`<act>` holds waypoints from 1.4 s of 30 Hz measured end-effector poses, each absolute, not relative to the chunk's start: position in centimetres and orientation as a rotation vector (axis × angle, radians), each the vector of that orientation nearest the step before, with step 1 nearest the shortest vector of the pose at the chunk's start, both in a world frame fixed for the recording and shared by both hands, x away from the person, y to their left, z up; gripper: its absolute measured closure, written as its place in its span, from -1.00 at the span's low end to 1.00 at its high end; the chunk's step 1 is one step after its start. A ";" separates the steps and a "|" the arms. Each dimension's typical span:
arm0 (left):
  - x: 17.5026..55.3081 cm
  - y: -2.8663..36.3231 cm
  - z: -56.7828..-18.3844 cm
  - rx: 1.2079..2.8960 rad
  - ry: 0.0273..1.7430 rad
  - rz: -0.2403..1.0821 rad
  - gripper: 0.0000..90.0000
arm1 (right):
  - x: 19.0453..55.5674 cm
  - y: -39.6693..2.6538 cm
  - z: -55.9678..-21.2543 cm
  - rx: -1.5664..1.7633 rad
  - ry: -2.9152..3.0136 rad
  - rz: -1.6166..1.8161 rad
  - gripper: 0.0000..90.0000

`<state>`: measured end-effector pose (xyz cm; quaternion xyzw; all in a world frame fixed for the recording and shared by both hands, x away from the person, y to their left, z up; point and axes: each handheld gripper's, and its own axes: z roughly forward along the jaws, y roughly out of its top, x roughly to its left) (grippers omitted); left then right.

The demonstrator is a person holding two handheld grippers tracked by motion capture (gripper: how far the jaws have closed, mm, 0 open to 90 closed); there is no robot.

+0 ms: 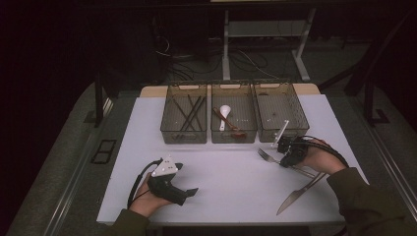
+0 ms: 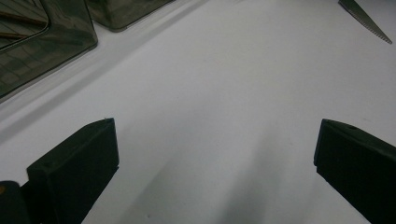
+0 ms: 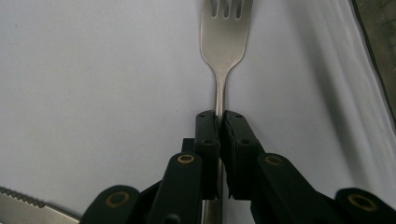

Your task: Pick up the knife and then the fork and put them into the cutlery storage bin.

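Right gripper (image 3: pixel 218 122): I've clamped the silver metal fork (image 3: pixel 223 42) by its neck, tines toward 12 o'clock.
Left gripper (image 2: pixel 215 154): jaws apart, idle.
Technique: I'd lift level, avoiding the serrated steel knife (image 1: pixel 301 191).

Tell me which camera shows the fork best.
The right gripper view: the fork runs up from the shut right hand-held gripper, tines plain. The high view shows it small on the table.
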<state>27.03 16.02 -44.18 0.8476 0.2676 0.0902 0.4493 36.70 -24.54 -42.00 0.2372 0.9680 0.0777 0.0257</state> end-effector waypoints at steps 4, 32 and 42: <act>27.0 16.0 -44.2 2.094 0.663 0.223 -1.00 | 36.8 -24.8 -42.0 0.763 2.995 0.268 0.87; 27.0 16.2 -44.0 2.080 0.665 0.224 -1.00 | 35.8 -28.2 -38.4 0.926 2.760 0.833 0.87; 27.0 16.2 -44.1 2.082 0.659 0.223 -1.00 | 35.8 -29.9 -38.1 1.004 2.667 0.999 0.88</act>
